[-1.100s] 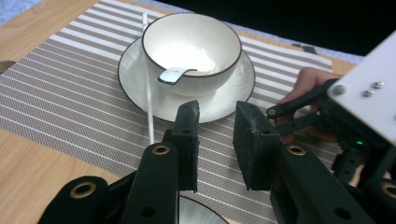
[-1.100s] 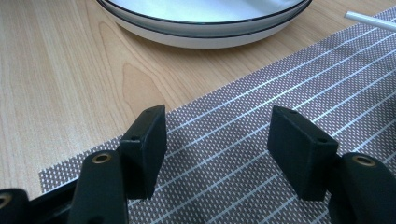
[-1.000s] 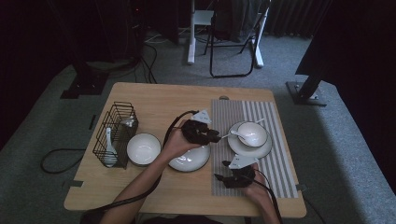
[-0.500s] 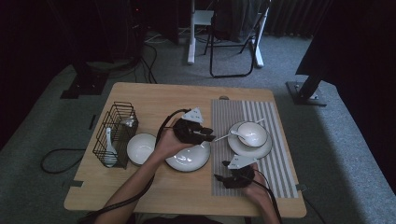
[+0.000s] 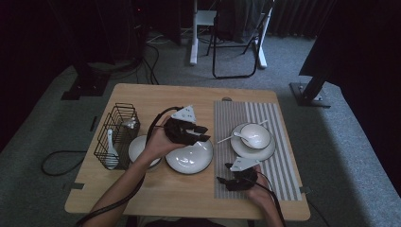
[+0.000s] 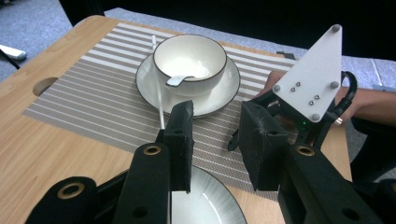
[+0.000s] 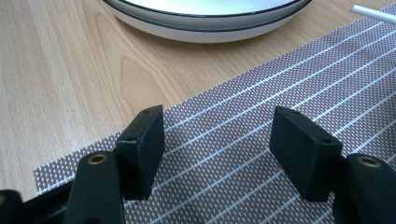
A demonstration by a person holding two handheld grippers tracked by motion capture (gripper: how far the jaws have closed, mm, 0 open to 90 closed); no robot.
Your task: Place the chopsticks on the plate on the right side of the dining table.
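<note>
Both my tongs are standing with jaws apart and nothing between them. I am holding my left gripper [image 5: 201,134] over the far rim of the shallow white black-rimmed plate [image 5: 189,158] on the wooden table [image 5: 189,97]. My right gripper [image 7: 217,147] is resting low on the grey striped woven placemat [image 5: 279,165], near that plate.

At the centre of the high view sits a white plate [image 5: 190,158] with a thin dark rim. To its right lies a grey placemat [image 5: 274,156] with pale stripes, carrying a white, dark-rimmed bowl [image 5: 255,135]. The table [image 5: 198,97] is light wood; at left stands a black wire basket [image 5: 116,135].
</note>
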